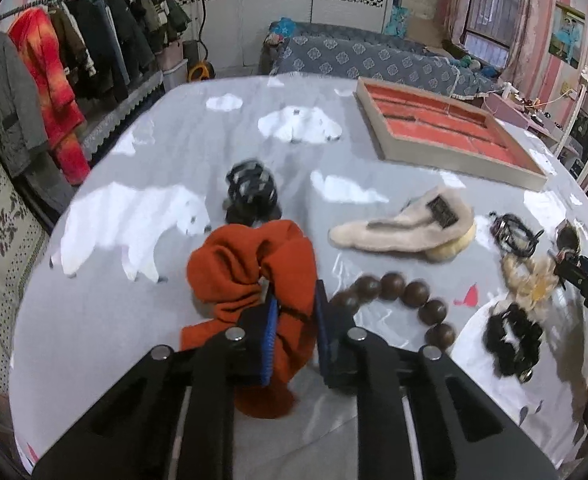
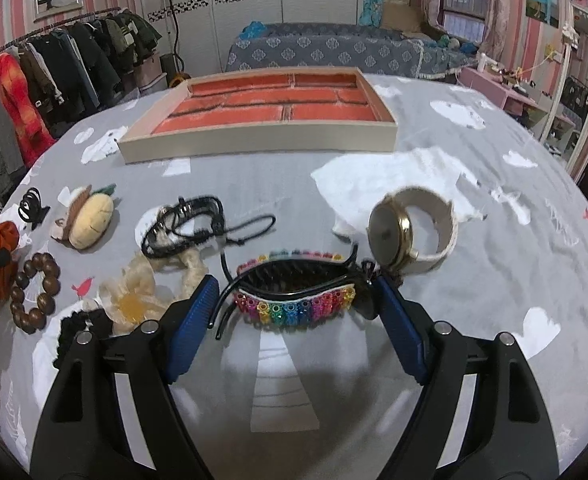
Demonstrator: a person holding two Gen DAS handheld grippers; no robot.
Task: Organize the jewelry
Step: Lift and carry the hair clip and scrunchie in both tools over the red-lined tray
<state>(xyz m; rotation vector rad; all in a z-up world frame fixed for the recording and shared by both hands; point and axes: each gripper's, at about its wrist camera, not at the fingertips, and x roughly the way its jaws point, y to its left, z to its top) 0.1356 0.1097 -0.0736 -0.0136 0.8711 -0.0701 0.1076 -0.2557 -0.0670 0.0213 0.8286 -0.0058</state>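
My left gripper point(image 1: 294, 300) is shut on an orange fabric scrunchie point(image 1: 250, 268) resting on the grey table cover. My right gripper point(image 2: 295, 292) is open, its blue pads on either side of a rainbow-beaded black hair claw point(image 2: 294, 300), not touching it. A gold watch with a cream strap point(image 2: 409, 228) stands just right of the claw. The wooden tray with orange compartments point(image 2: 262, 110) sits at the far side; it also shows in the left wrist view point(image 1: 449, 128). A brown bead bracelet point(image 1: 397, 300) lies right of the scrunchie.
Also on the table: a black-and-white hair claw point(image 1: 252, 188), a cream fuzzy clip point(image 1: 409, 224), black cord bracelets point(image 2: 186, 226), a cream flower scrunchie point(image 2: 142, 292), a black scrunchie point(image 1: 511, 344), a plush clip point(image 2: 86, 220). A clothes rack stands left, a sofa behind.
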